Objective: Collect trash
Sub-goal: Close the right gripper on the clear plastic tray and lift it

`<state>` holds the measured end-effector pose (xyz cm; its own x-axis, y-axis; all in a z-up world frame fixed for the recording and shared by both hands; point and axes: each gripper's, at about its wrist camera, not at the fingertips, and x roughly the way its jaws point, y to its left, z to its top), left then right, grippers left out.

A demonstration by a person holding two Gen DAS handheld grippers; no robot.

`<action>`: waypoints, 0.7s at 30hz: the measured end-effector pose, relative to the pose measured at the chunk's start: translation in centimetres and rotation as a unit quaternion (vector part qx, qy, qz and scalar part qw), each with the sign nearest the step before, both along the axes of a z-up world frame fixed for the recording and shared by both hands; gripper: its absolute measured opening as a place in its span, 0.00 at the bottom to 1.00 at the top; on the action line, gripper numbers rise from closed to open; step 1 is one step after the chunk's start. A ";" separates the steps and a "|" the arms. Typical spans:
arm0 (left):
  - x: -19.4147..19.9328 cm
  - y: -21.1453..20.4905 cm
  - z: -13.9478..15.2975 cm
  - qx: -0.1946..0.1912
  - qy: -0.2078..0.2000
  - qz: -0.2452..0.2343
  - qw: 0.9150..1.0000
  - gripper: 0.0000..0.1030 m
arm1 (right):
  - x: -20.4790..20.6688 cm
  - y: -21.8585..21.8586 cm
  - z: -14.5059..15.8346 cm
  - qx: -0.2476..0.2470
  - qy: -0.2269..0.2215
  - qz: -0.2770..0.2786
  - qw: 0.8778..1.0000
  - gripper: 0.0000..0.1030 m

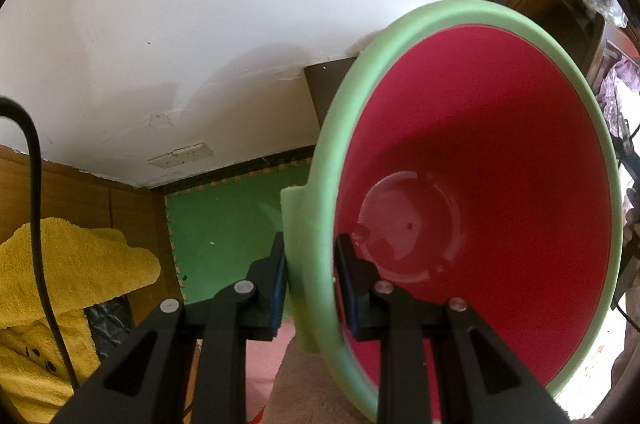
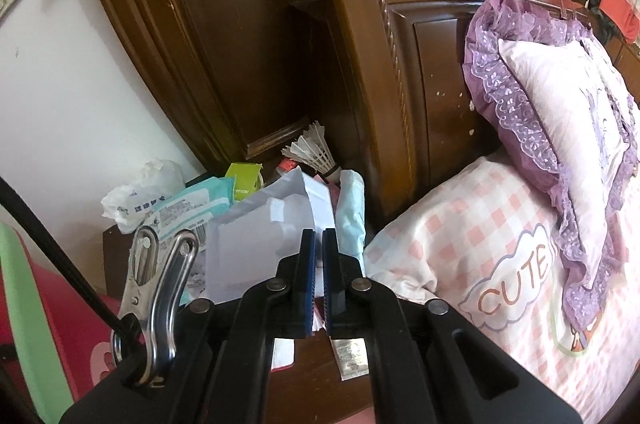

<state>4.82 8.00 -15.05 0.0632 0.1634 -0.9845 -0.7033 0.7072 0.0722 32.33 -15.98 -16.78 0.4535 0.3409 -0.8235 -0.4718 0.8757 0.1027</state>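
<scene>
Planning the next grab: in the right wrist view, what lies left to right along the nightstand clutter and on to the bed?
Crumpled tissue → wet-wipes pack → white paper → shuttlecock → checked pillow → purple lace pillow.

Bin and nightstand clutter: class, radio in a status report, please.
Left gripper shut on green rim of red bin, bin empty. Right gripper shut, nothing held, above nightstand trash pile. Shuttlecock and wipes pack among the papers.

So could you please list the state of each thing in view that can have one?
Green-rimmed red plastic bin: empty, tilted, held by its rim.
Left gripper: shut on the bin's rim.
Right gripper: shut, holding nothing.
White folded paper: lying on the cluttered wooden nightstand.
White feather shuttlecock: lying on its side.
</scene>
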 end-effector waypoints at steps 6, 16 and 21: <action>0.2 0.0 0.0 0.002 -0.001 -0.004 1.000 0.23 | -1.1 -0.1 2.4 0.013 -0.013 0.001 1.000 0.04; -0.5 0.1 0.0 -0.004 -0.014 -0.015 1.000 0.23 | -3.8 -0.6 7.0 0.028 -0.037 -0.001 0.999 0.04; -0.6 0.2 0.1 -0.006 -0.016 -0.017 1.000 0.23 | -5.3 -0.5 9.1 0.037 -0.044 0.001 0.998 0.04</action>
<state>4.19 8.18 -14.98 0.1000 0.1490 -0.9838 -0.6810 0.7311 0.0415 27.03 -16.53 -7.63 0.5224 0.4005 -0.7528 -0.4840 0.8661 0.1248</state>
